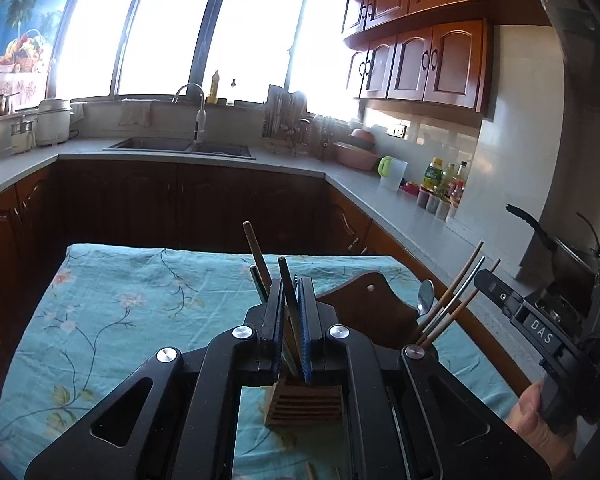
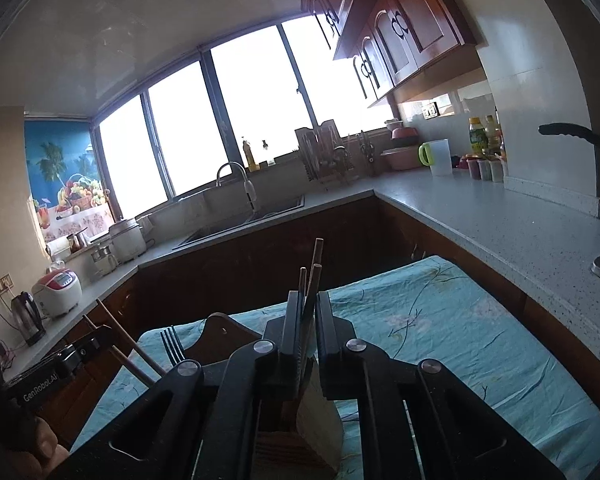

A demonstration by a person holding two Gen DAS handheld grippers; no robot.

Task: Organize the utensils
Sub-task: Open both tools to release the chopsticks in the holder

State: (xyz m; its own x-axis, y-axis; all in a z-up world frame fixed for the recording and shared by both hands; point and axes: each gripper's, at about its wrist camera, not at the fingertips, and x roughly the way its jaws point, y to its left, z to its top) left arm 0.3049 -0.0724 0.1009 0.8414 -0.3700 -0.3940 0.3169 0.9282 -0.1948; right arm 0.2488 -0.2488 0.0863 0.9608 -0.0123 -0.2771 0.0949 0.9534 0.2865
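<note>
A slatted wooden utensil holder [image 1: 304, 406] stands on the teal floral tablecloth [image 1: 140, 304], right under both grippers; it also shows in the right wrist view [image 2: 320, 420]. My left gripper [image 1: 292, 304] is shut on dark chopsticks [image 1: 286, 280] that stand upright over the holder. My right gripper [image 2: 308, 312] is shut on brown chopsticks [image 2: 314, 264], also upright over it. More chopsticks and a spoon [image 1: 425, 298] lean in the holder's right part. A fork [image 2: 172, 344] stands in its left part.
A dark wooden board [image 1: 364, 304] rises behind the holder. Grey counters [image 2: 500, 216] run along the back and right, with a sink [image 1: 180, 146], dish rack [image 1: 288, 124], bottles [image 1: 440, 184] and a measuring jug [image 2: 436, 156]. Rice cookers and a kettle [image 2: 28, 316] stand at left.
</note>
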